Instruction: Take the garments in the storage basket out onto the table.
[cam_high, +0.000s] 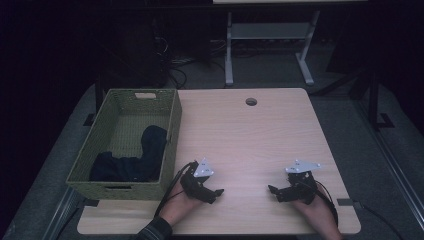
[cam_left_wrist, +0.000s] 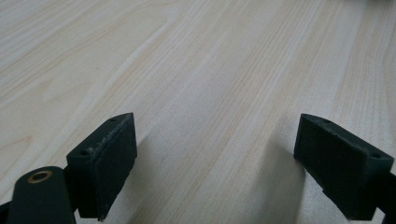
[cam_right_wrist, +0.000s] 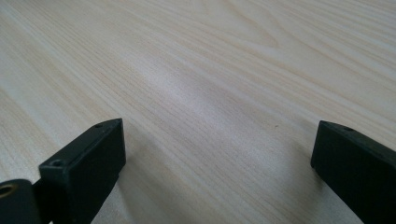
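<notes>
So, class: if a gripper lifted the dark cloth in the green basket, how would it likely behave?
The dark cloth lies crumpled and draped against the basket wall, so it is probably floppy and would sag from one pinch point. It looks light and unlikely to roll or break. Folds might trail or snag on the woven rim.

High view looks down on the table (cam_high: 250, 130); both gripper views skim that tabletop closely.

This looks like a lab or test room set up for recording, dim apart from the lit work area. A plain light-wood tabletop (cam_high: 260, 130) with a round cable hole (cam_high: 251, 101) stands on grey carpet (cam_high: 350, 125), and loose cables (cam_high: 175, 70) lie on the floor behind it. Farther back stands the white metal frame of another desk (cam_high: 270, 45), with dark equipment beside it.
</notes>
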